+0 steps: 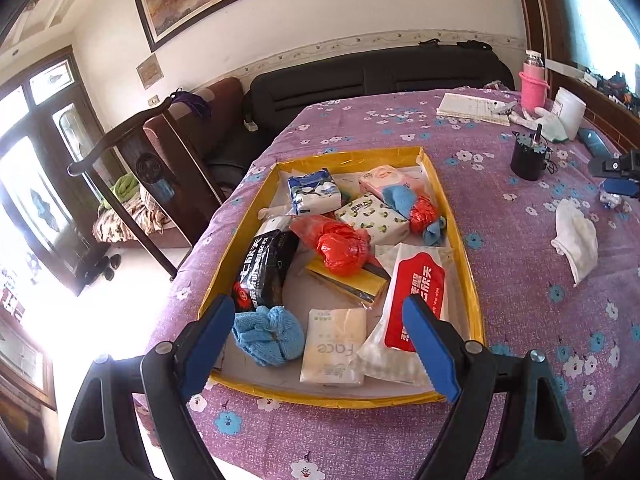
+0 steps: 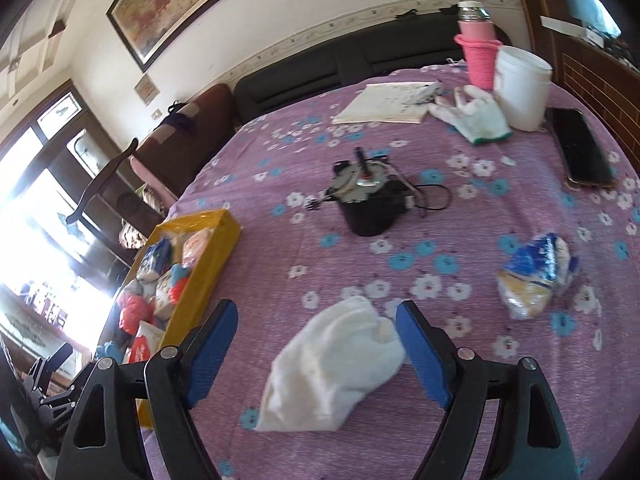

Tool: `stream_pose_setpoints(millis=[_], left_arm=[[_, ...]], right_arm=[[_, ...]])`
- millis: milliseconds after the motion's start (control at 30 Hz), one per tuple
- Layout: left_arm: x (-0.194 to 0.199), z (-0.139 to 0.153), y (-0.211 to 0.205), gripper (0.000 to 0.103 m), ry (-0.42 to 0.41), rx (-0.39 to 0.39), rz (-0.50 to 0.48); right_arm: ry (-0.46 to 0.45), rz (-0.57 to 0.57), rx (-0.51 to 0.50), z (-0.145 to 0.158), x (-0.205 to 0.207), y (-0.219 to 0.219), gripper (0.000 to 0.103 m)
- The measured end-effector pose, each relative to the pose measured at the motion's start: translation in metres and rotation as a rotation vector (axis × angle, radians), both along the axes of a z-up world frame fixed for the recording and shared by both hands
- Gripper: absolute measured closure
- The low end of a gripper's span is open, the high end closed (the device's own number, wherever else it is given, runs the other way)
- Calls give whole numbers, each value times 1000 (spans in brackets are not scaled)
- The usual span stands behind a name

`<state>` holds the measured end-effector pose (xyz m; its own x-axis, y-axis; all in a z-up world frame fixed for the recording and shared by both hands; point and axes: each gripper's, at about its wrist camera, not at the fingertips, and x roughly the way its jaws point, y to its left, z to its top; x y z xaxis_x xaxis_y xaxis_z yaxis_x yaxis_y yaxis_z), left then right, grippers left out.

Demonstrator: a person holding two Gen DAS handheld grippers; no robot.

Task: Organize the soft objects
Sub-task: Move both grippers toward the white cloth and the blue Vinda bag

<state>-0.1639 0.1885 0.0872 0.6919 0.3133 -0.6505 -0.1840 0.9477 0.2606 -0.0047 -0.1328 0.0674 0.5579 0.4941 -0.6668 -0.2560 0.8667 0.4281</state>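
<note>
Here the white cloth (image 2: 334,364) lies diagonally, lower-left to upper-right, between wide-spread right fingers (image 2: 420,354).

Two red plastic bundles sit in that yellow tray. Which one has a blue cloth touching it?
The smaller red bundle by the yellow tray's far right side; blue cloth lies against it. The bigger central red bundle rests on a yellow pack.

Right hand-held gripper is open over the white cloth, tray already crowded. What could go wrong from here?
1. The white cloth lies spread and limp between the open right hand-held gripper; a pinch may catch only an edge, so it could slip.
2. The yellow tray is crowded; a cloth dropped on top may spill over.
</note>
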Motion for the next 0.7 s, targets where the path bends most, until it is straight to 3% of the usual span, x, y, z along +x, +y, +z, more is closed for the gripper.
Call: stream_pose_setpoints(millis=[300,700], left_arm=[[8,2,-24,17,12,80,-13],[29,-3,-73,17,50,140,-97]], right_arm=[[-17,-53,-27,-7,1,-26,18],[-3,-140,12,-20,12,-80,17]])
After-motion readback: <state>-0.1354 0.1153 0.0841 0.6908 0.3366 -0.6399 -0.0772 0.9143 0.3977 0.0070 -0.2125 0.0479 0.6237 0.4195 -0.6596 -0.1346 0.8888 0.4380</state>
